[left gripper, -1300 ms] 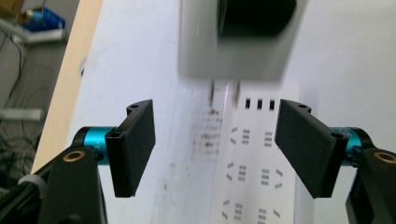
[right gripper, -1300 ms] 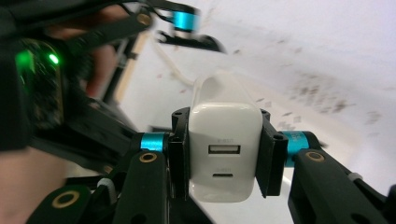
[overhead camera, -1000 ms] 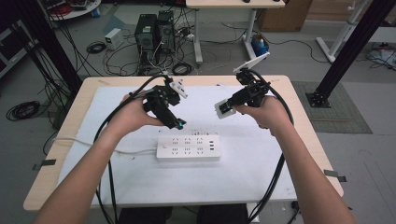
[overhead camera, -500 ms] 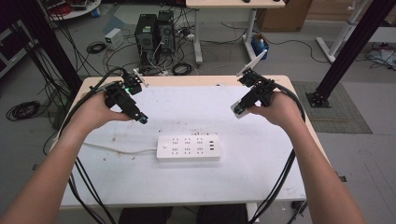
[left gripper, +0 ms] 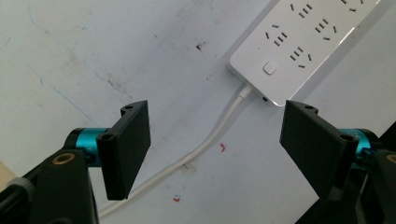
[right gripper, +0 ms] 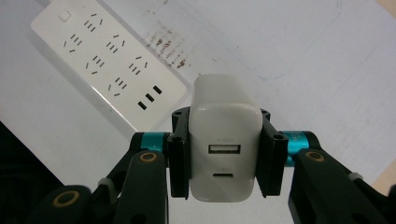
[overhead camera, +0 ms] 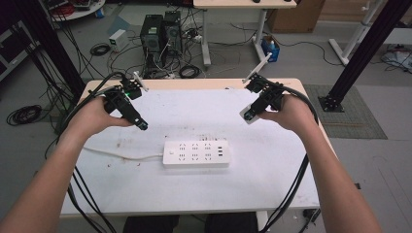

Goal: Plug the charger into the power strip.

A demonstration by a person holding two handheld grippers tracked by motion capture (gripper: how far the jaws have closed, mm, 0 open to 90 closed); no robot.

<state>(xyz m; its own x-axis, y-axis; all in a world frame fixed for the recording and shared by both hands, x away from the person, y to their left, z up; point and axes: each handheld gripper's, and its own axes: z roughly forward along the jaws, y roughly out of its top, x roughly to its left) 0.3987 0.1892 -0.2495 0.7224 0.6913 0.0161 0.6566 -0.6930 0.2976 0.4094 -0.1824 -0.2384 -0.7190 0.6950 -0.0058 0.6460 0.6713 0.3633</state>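
This is a robotics or electronics lab, not a home. Beyond the scuffed white counter [overhead camera: 272, 184], at about 11 o'clock, two black computer towers [overhead camera: 159, 33] stand on a grey floor amid tangled cables [overhead camera: 121, 53]. Black metal frame posts [overhead camera: 362, 48] rise at 2 o'clock, and another desk [overhead camera: 233, 4] stands at 12.

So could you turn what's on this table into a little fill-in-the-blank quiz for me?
1. The right gripper is shut on a white ____.
2. The left gripper's jaws stand ____.
3. The power strip lies on the ____.
4. The strip's cable is coloured ____.

Missing words: charger; open; table; white.
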